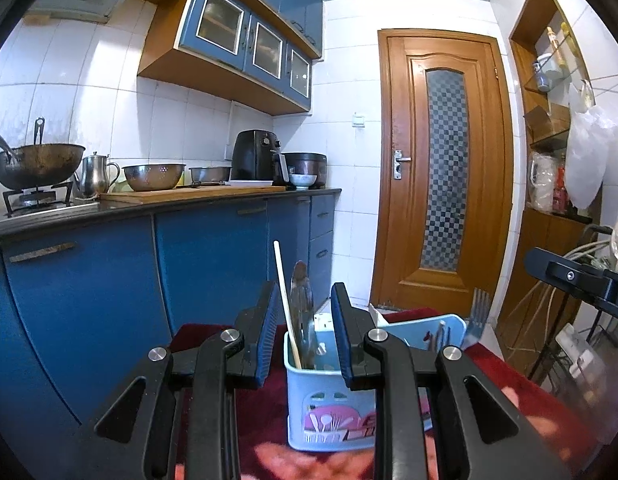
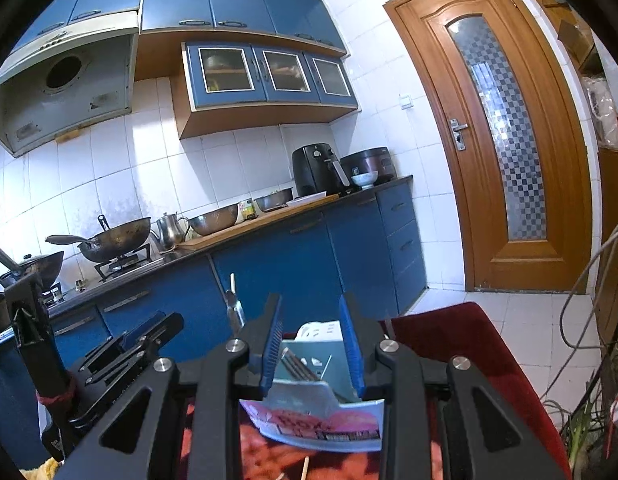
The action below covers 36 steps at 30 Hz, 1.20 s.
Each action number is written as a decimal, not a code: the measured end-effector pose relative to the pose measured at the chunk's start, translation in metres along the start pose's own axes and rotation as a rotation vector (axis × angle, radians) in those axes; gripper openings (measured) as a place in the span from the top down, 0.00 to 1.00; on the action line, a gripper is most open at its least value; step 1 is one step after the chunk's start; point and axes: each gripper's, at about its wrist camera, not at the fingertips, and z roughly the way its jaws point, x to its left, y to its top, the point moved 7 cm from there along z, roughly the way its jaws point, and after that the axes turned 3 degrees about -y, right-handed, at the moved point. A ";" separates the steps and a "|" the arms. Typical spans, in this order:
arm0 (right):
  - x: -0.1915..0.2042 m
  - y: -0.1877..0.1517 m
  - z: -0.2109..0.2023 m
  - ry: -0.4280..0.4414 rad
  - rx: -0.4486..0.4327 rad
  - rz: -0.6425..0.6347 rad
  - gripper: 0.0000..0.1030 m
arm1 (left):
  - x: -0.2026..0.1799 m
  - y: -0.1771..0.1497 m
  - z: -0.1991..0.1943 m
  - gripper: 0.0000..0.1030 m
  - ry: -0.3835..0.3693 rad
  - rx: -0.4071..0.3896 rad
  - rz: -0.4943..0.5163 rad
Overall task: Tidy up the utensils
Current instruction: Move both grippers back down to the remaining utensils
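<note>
Both sets of jaws stand spread, with nothing pinched between the blue ribbed pads. I read the left gripper (image 1: 305, 332) as hovering just above and behind the light-blue plastic utensil caddy (image 1: 329, 408), which sits on a dark red patterned cloth (image 1: 505, 372). My right gripper (image 2: 313, 344) hovers over the same caddy (image 2: 321, 420) from the other side, looking down into its open compartments.

In the left wrist view, the near compartment holds a pale wooden chopstick (image 1: 285, 304) and a dark wooden spoon (image 1: 302, 292), both standing nearly upright and leaning slightly away from me. Their upper ends rise directly between the left pads, so the left gripper is the nearer one to them. A metal fork (image 1: 479, 312) stands tines-up at the caddy's far right end, well apart from the left gripper. The right wrist view shows several dark sticks (image 2: 297, 364) lying inside a compartment straight ahead of the right pads; I cannot tell exactly what they are.

Judgement: most utensils appear already stowed. A thin pale stick (image 2: 305, 469) lies on the cloth at the bottom edge of the right view, below the caddy; it may remain to be collected. If so, the right gripper is nearer, and its jaws must turn across the stick's long axis.
</note>
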 end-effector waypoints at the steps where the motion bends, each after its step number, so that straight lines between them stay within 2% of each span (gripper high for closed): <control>1: -0.001 -0.002 -0.003 -0.004 0.005 0.006 0.70 | -0.002 -0.001 -0.005 0.74 -0.007 0.005 0.005; 9: -0.007 -0.015 -0.021 -0.022 0.061 0.052 0.70 | -0.014 -0.010 -0.033 0.74 -0.037 0.045 0.025; 17: -0.013 -0.042 -0.036 -0.046 0.142 0.060 0.70 | -0.021 -0.027 -0.045 0.74 -0.061 0.123 0.013; 36: -0.045 -0.113 -0.036 -0.110 0.331 0.106 0.69 | -0.017 -0.098 -0.026 0.74 -0.073 0.357 -0.024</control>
